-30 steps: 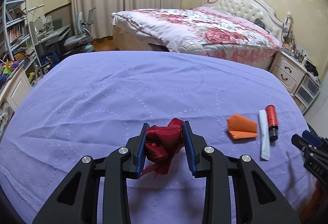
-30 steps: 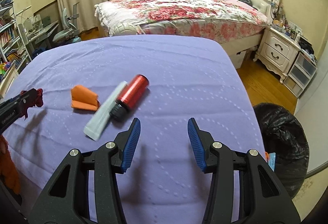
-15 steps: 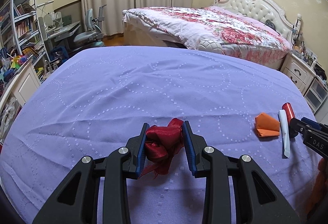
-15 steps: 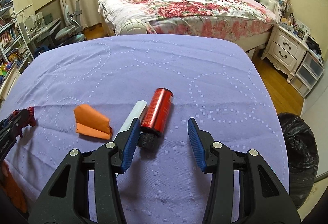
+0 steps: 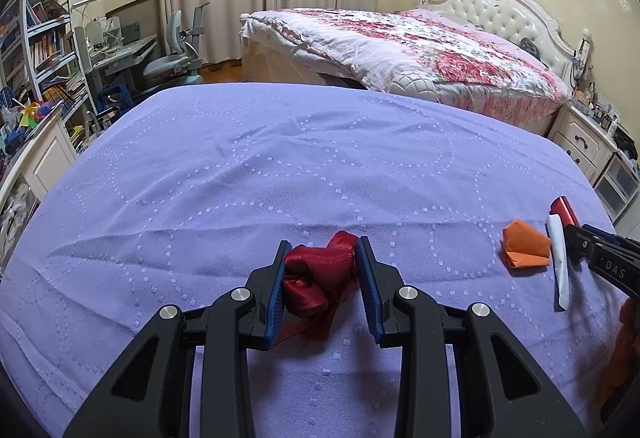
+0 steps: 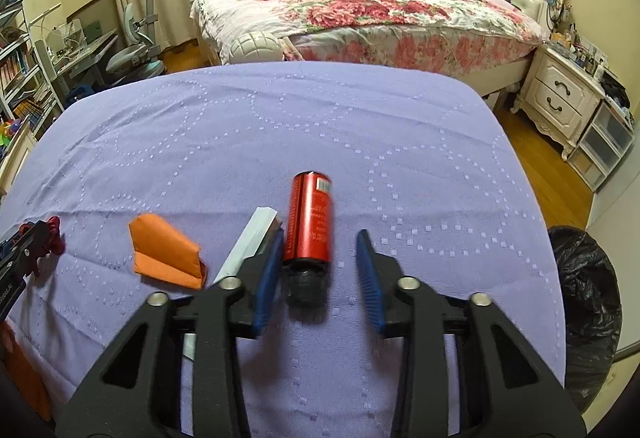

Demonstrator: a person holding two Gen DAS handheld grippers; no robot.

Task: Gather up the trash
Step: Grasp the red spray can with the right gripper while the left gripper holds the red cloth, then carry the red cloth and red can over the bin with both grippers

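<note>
Red bottle (image 6: 311, 226) was straddled by the spread right gripper (image 6: 320, 266) — black cap nearest, lying flat. Crumpled red ribbon (image 5: 320, 274) was pinched in the left gripper (image 5: 321, 280).

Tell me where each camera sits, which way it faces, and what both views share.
Left wrist: sits on the left gripper, faces the bed across the purple cloth; its fingers clamp a red ribbon.
Right wrist: sits on the right gripper, faces the same way; open fingers flank a red bottle, black bag at right.
Shared: orange paper, white strip, bottle, each other's gripper.
</note>
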